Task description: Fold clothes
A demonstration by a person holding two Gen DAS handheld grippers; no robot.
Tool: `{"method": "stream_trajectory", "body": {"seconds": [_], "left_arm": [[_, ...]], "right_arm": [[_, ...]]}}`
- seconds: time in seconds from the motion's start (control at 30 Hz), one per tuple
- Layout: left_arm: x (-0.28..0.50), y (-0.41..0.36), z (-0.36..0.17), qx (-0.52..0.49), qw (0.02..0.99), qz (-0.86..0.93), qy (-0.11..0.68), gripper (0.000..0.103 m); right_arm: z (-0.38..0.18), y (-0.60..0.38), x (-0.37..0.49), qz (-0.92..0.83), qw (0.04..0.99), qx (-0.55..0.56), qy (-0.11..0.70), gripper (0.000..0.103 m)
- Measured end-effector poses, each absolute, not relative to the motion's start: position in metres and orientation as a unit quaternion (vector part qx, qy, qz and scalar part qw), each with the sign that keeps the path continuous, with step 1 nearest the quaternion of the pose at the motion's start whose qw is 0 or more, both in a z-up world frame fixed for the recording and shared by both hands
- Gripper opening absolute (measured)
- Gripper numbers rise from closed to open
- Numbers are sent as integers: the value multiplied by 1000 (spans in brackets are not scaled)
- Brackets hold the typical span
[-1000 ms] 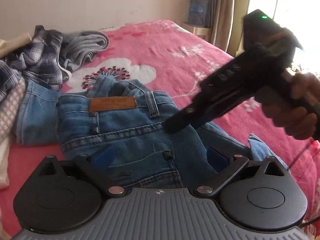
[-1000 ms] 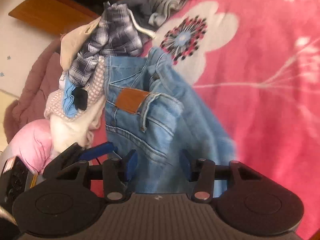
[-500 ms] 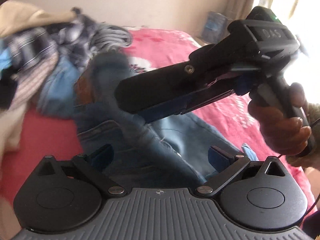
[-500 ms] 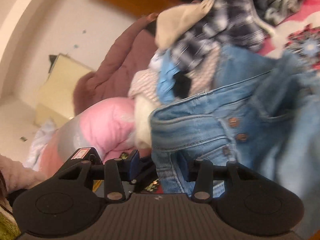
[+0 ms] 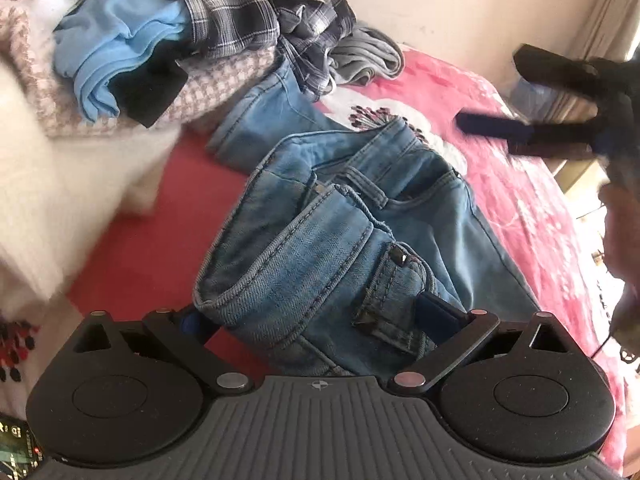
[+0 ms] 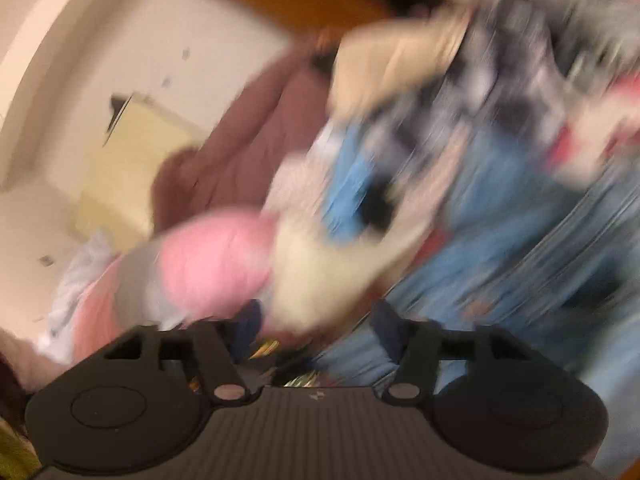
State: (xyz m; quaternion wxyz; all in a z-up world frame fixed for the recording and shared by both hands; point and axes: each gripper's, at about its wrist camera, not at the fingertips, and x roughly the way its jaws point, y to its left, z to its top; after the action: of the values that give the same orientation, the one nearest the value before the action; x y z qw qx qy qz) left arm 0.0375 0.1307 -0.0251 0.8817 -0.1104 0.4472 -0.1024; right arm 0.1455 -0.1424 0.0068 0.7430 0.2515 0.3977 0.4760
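Left claw (image 5: 316,320) astride jeans (image 5: 340,216) waistband edge

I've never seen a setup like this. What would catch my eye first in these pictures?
Probably the blue jeans, lying crumpled on the pink flowered bedspread right in front of the left gripper, whose jaws stand wide open around the waistband. Behind them, to the left, sits a jumbled heap of clothes: plaid, light blue and pink-checked pieces. The right gripper hangs above the bed at the right; its own view is badly motion-blurred.
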Motion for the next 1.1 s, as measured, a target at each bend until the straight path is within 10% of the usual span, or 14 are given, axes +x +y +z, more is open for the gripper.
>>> {"method": "stream_trajectory", "body": {"seconds": [0.27, 0.37, 0.47, 0.63, 0.9, 1.1], "left_arm": [[34, 108, -25, -60, 895, -115, 427, 85], [31, 105, -21, -39, 900, -122, 416, 72], [27, 109, -18, -35, 902, -129, 411, 58], [18, 124, -15, -57, 902, -125, 410, 47], [25, 129, -29, -100, 885, -110, 442, 59], [18, 114, -20, -43, 902, -83, 422, 11]], "right_arm": [[-68, -182, 215, 295, 817, 194, 457, 70], [-67, -179, 209, 302, 821, 196, 443, 32], [-65, -175, 203, 309, 826, 198, 429, 17], [-31, -172, 173, 368, 828, 190, 379, 16], [-63, -156, 197, 315, 815, 207, 439, 19], [-51, -153, 176, 297, 844, 205, 396, 10]]}}
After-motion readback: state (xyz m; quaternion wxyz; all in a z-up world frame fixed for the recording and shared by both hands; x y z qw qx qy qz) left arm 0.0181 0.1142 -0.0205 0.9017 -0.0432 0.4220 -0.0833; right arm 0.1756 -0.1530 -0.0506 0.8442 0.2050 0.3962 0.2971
